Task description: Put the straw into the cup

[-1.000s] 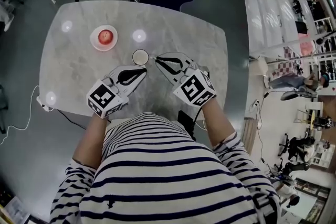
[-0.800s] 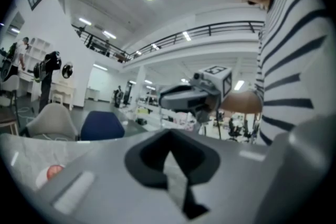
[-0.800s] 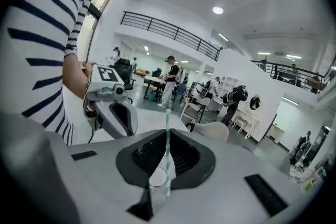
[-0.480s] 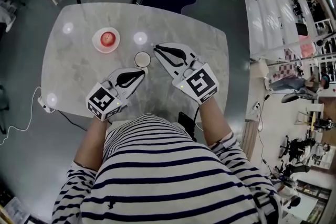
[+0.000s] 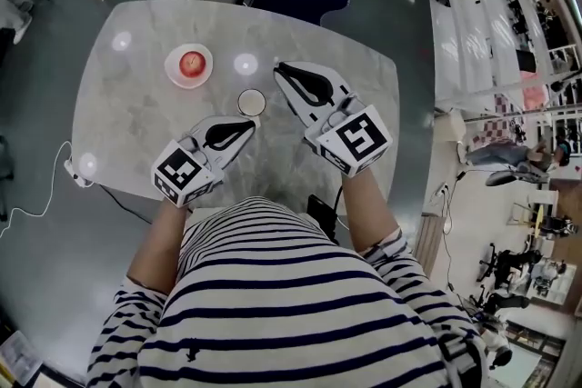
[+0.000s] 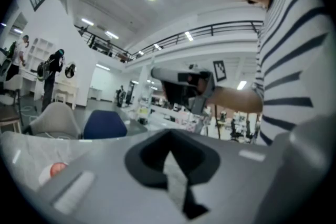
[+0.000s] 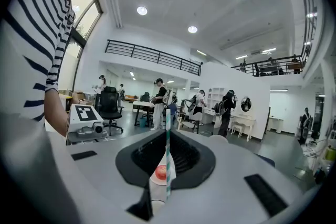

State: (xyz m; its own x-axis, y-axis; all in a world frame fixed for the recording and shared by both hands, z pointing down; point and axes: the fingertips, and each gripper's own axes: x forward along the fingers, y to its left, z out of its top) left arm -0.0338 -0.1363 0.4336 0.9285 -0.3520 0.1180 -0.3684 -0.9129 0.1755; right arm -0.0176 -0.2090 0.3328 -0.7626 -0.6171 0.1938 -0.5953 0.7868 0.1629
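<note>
White cup [image 5: 251, 102], one; striped straw [image 7: 167, 157], one

Tabletop [image 5: 136, 118] behind the cup [image 5: 251, 102] is bare; apple plate [image 5: 171, 68] stands to its left.

A: What's worn?
B: A navy-and-white striped shirt [image 5: 300, 304], sleeves striped too.
A: The grippers?
B: Left gripper [image 5: 252, 123], right gripper [image 5: 277, 65]: pale grey shells, black jaw linings, a black-and-white marker cube [image 5: 185, 173] each.
</note>
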